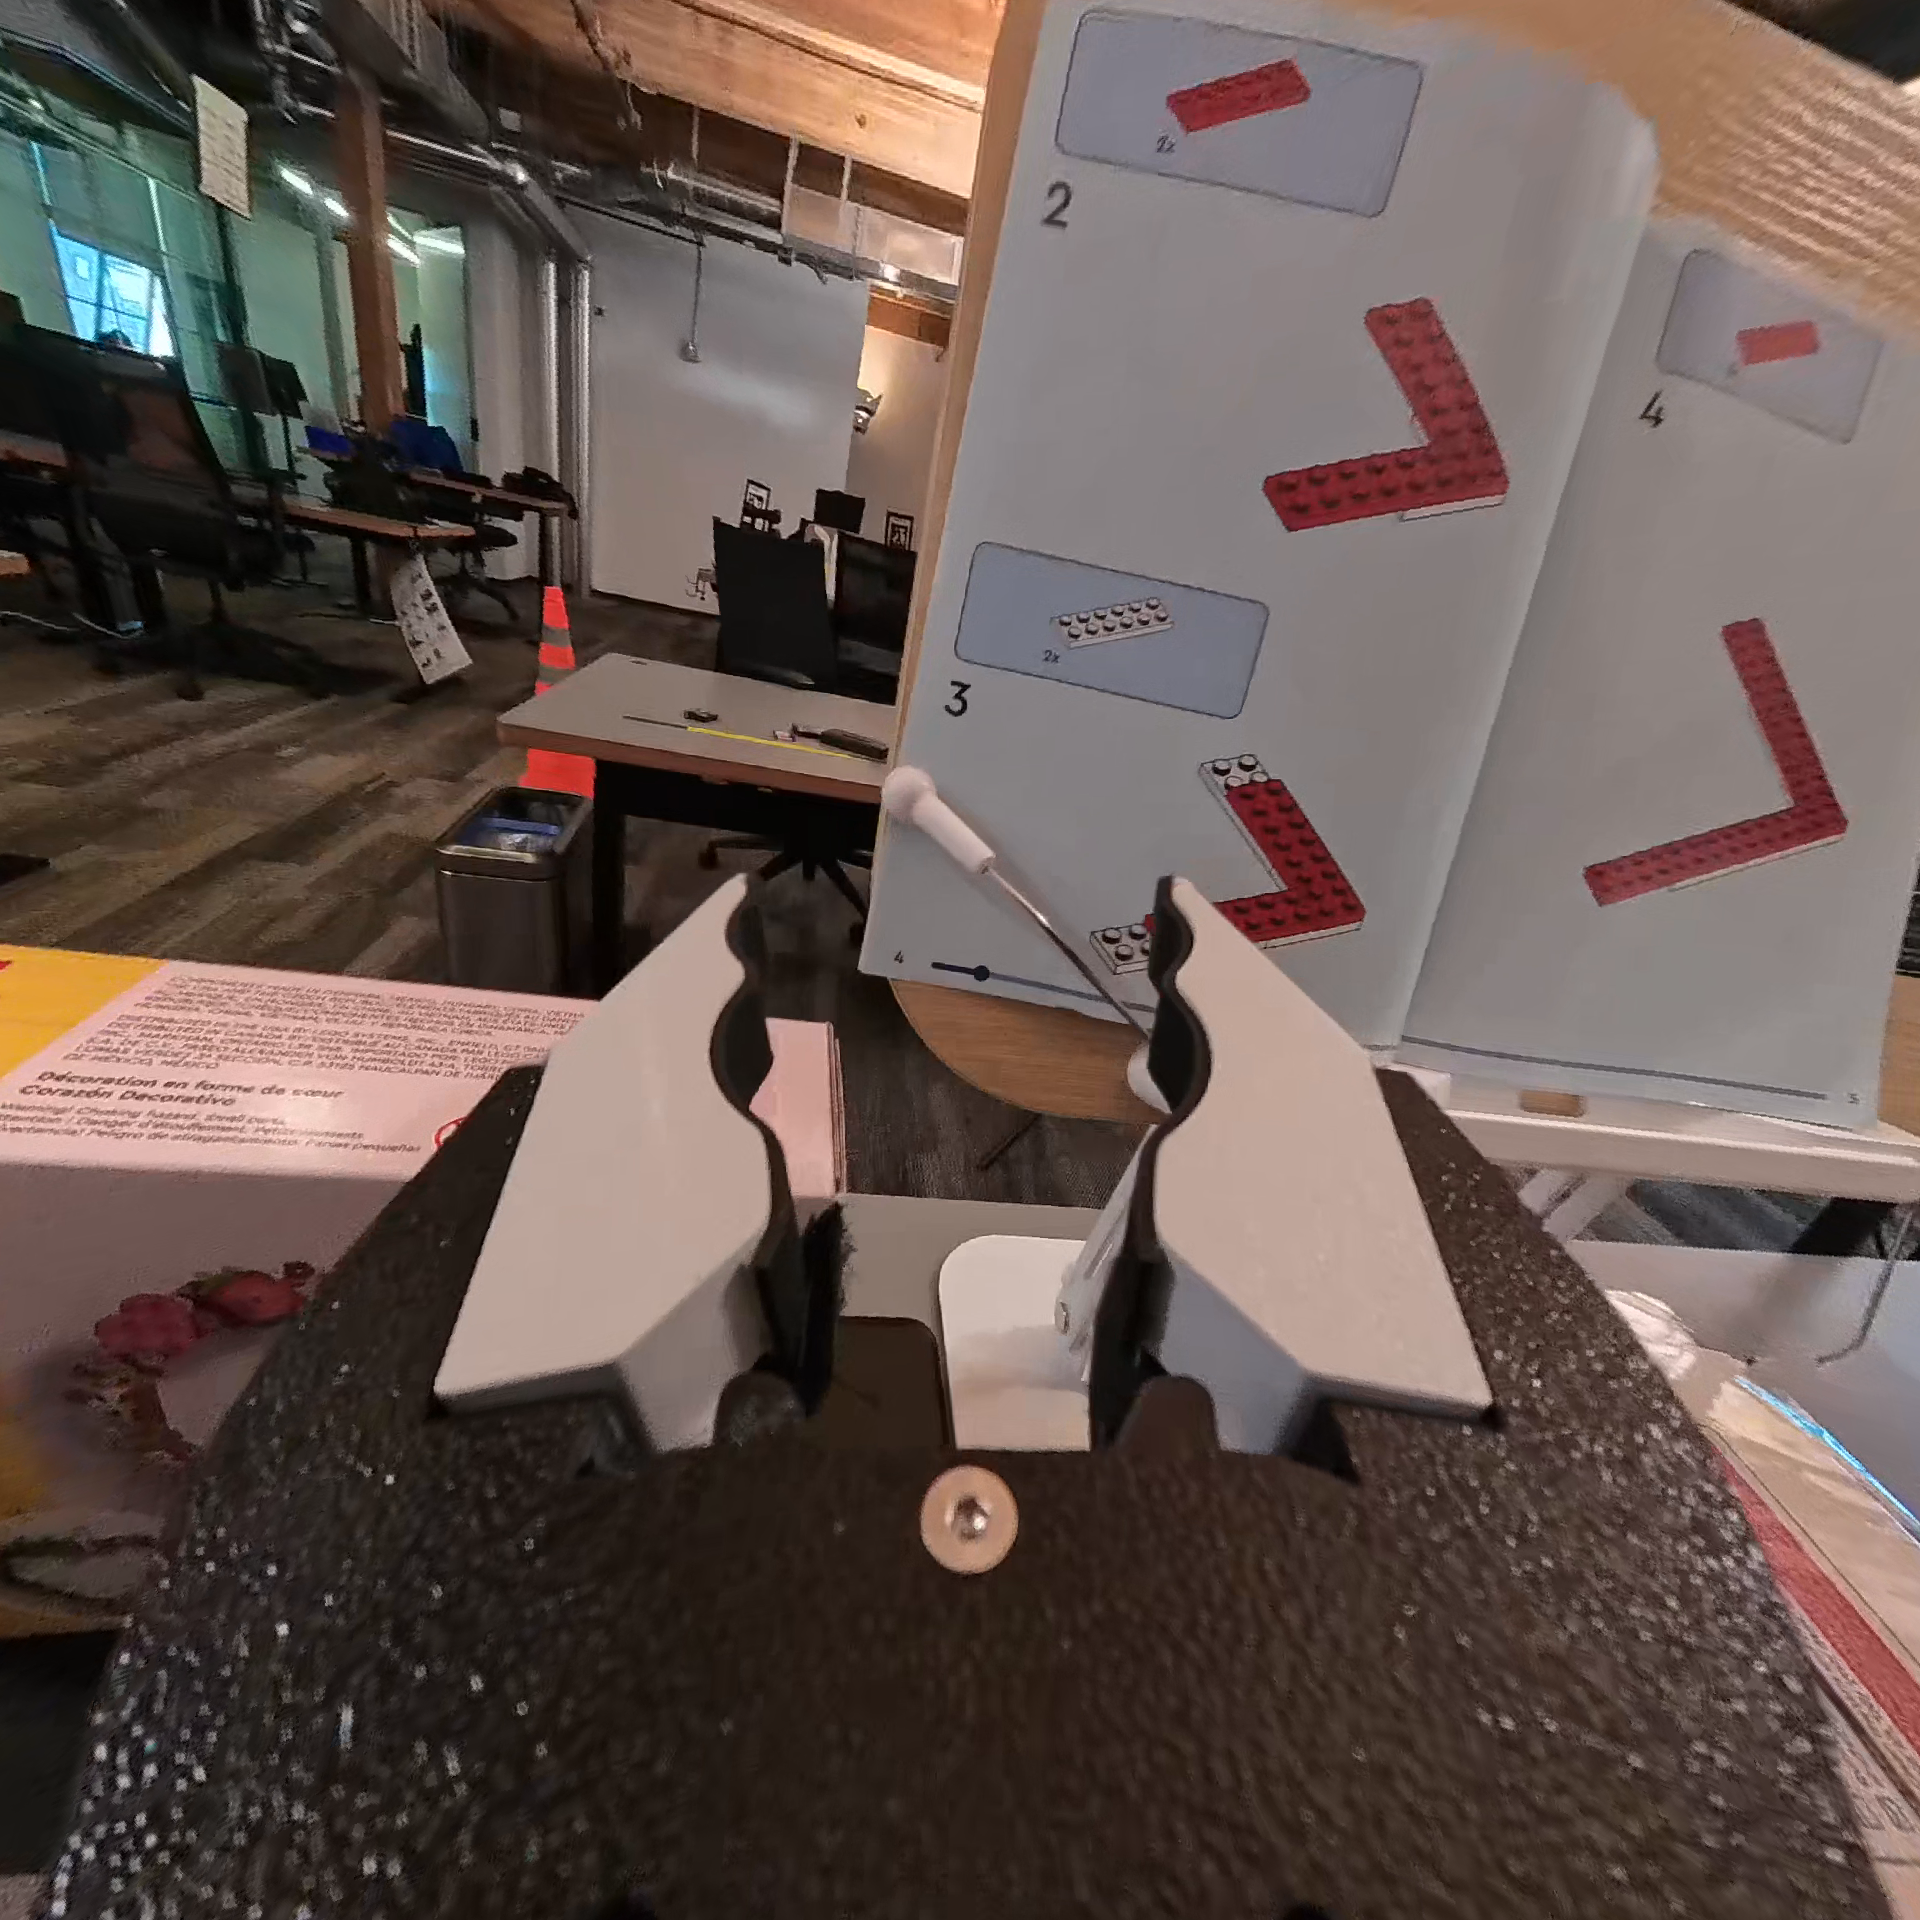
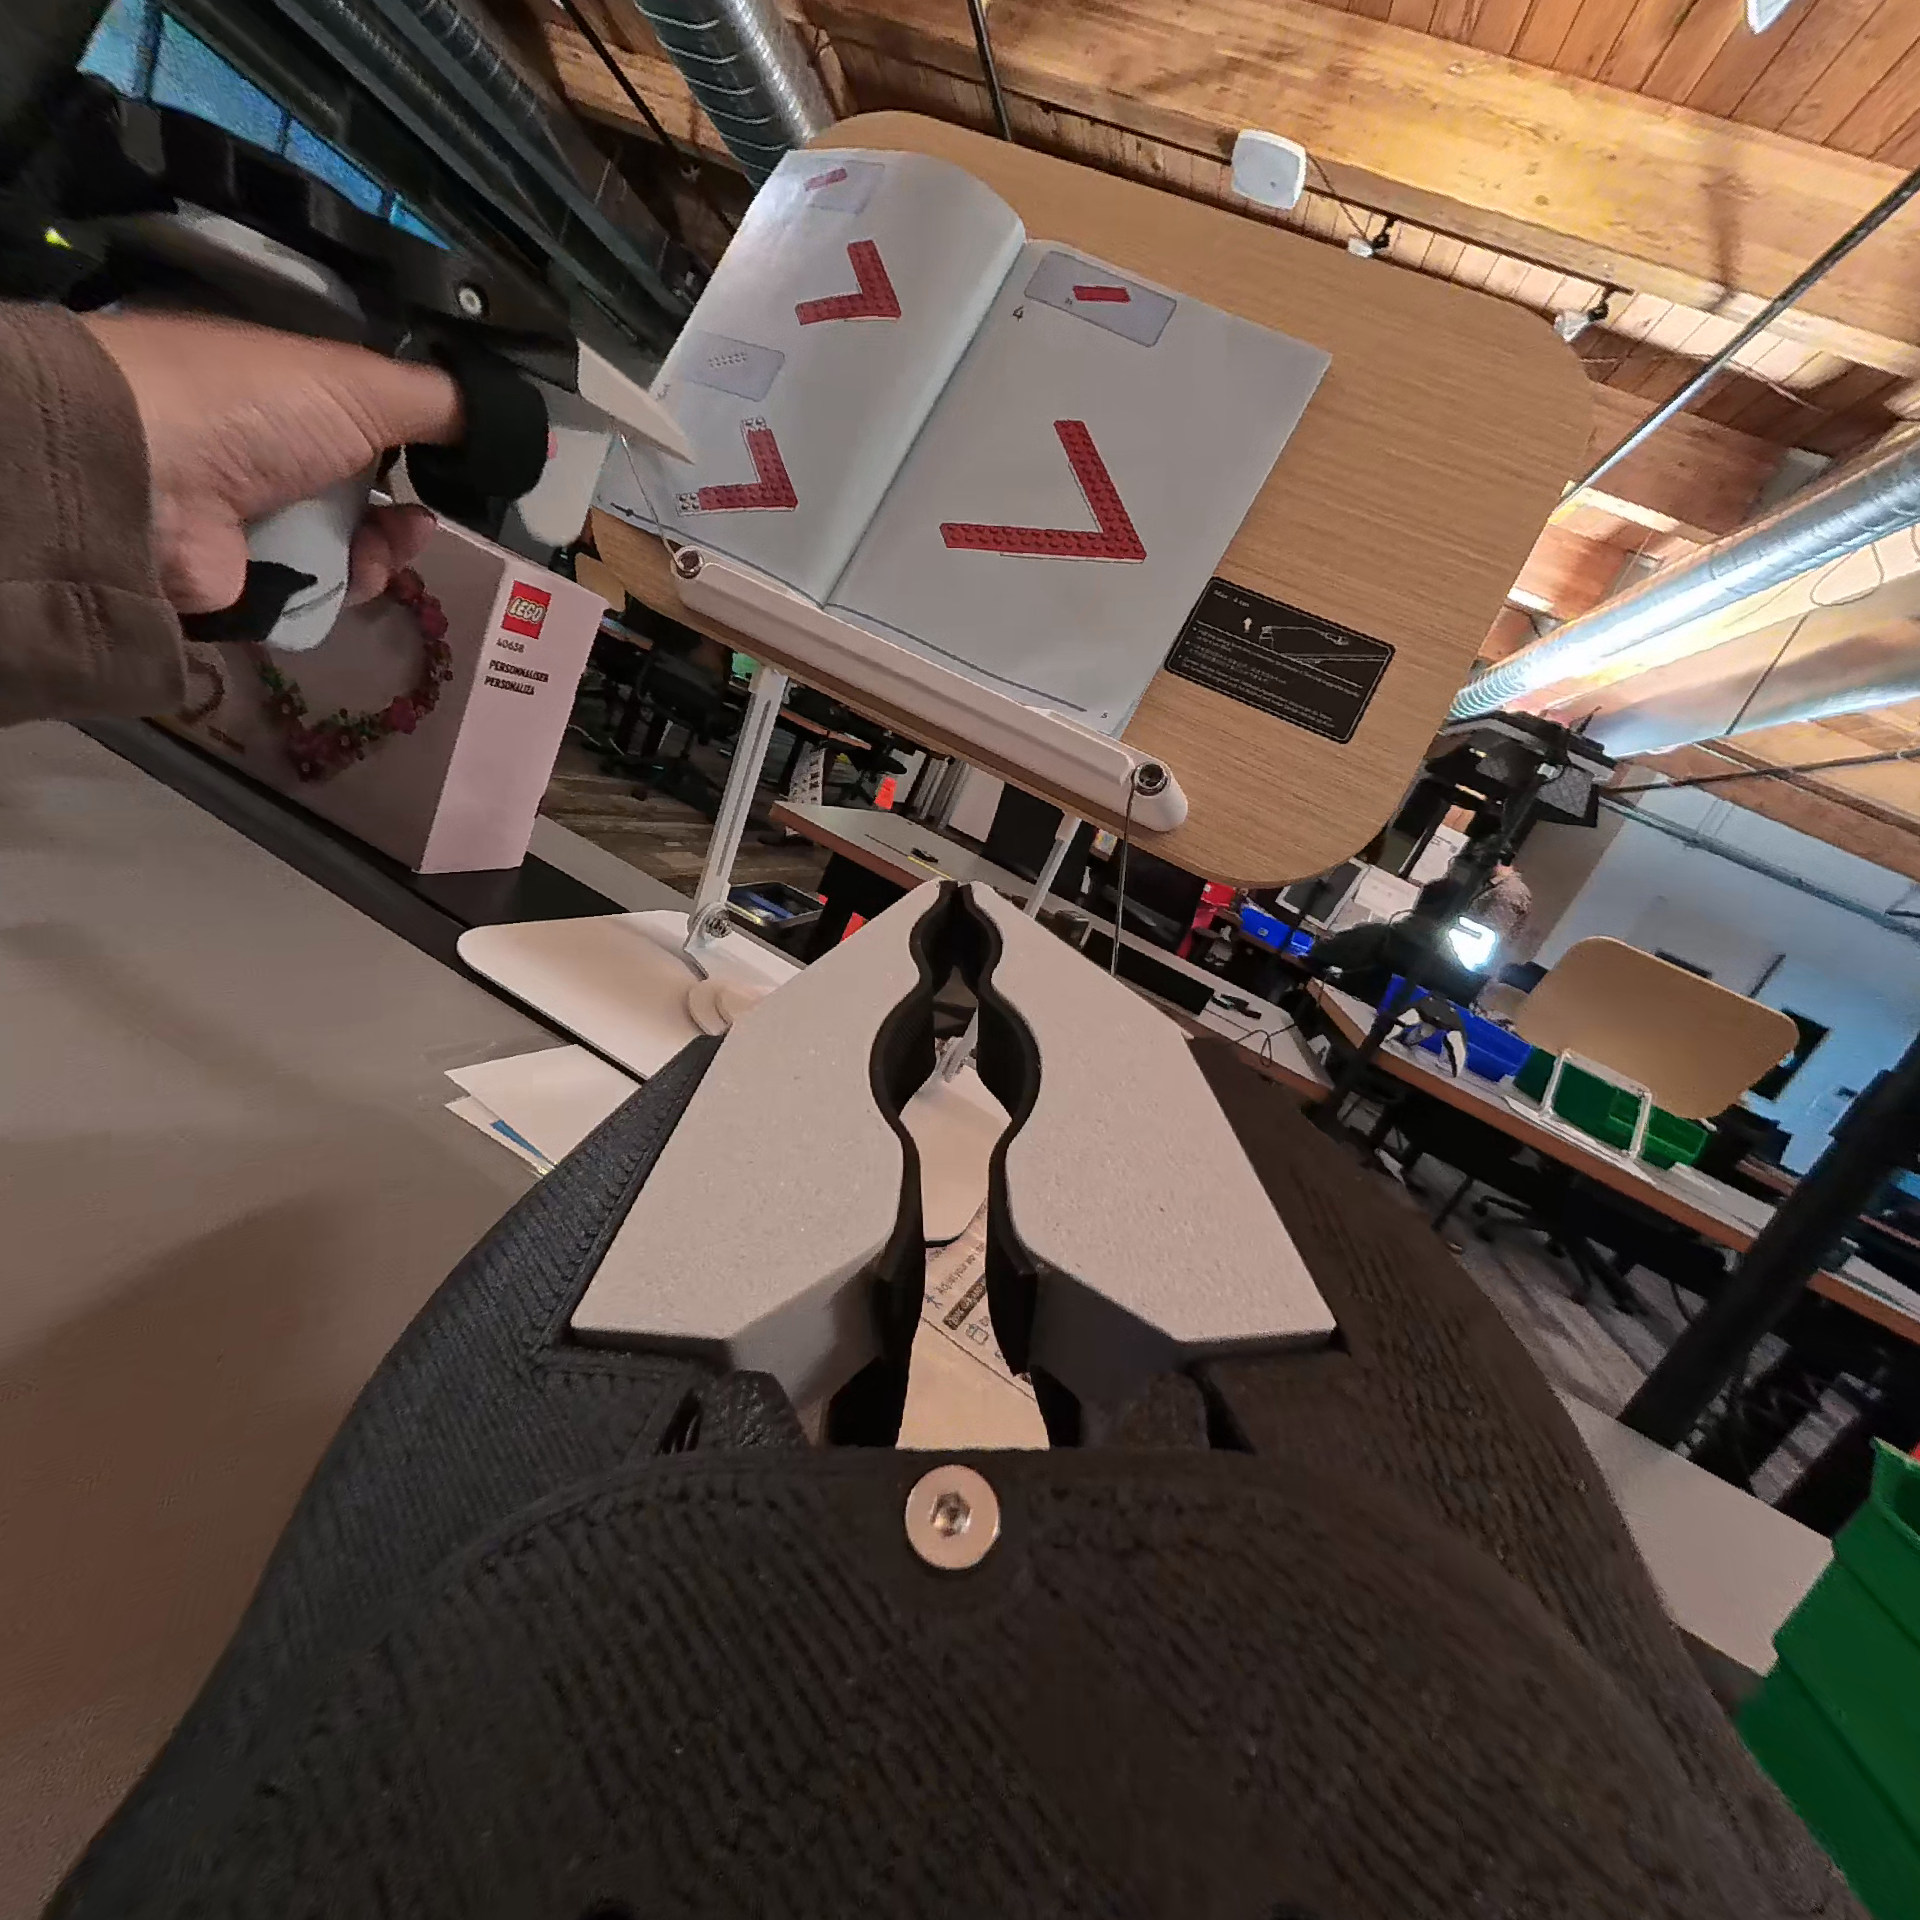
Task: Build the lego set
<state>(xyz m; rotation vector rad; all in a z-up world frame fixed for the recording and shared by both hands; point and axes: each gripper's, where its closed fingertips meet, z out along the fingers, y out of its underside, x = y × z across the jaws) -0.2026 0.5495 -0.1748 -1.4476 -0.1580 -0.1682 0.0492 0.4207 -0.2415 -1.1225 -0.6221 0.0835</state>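
- My right hand-held gripper (image 2: pixel 958 904) is closed tight, tips touching, with nothing in it.
- My left hand-held gripper (image 1: pixel 956 971) is wide open and holds nothing; there is free room between its fingers.
- Its right finger (image 1: pixel 1179 997) is close to the thin page-holder pin (image 1: pixel 961 842).
- The open instruction book (image 2: pixel 935 447) leans on the wooden stand (image 2: pixel 1403 499).
- The lego box (image 2: pixel 468 717) stands near the far worktop (image 2: pixel 208 1091) edge.

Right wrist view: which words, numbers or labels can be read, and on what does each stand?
I do not copy writing; these bear it:
Pink box: logo, printed lines.
Open booklet: step numbers.
Black sticker on the wooden stand: too small.
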